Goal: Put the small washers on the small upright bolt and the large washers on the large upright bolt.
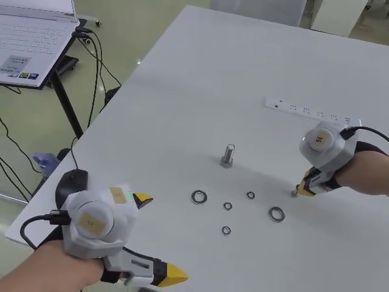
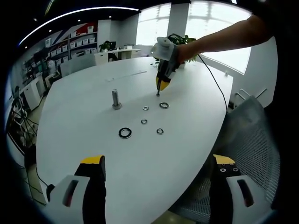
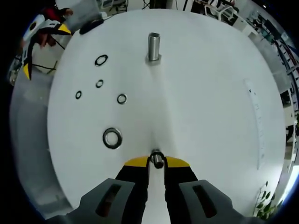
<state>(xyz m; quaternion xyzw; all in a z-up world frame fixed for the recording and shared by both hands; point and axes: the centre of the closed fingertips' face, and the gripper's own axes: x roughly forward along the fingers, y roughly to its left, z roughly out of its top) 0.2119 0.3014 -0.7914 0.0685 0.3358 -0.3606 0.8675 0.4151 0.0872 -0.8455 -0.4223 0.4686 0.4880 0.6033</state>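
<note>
White desk [image 1: 200, 79] carries everything, its top pale and plain, with a power strip [image 1: 313, 111] lying flat near the far right edge. Left hand-held gripper [image 1: 159, 237] hangs at the near left edge of the desk. Its yellow-tipped jaws are spread wide and empty, pointing across the top toward the washers. Right hand-held gripper [image 1: 302, 191] is tipped steeply down at the right of the group, jaws pinched together on the small bolt [image 3: 157, 159], which sits right at the tips. In the left gripper view that bolt reads as a short stub under the tips with its long axis vertical and its lower end at the desk; whether it touches I cannot tell. Large bolt [image 1: 228, 156] stands on its hex head in the middle of the desk, long axis vertical, threaded end up, well apart from both grippers. All the washers lie flat, apart from one another and nearer the person than that bolt. A large washer [image 1: 199, 196] lies toward the left gripper's side, and a second large washer [image 1: 276, 213] lies near the right gripper's tips. Between them lie a small washer [image 1: 250, 195], a middle small washer [image 1: 227, 206] and, closest to the person, a nearest small washer [image 1: 226, 230].
</note>
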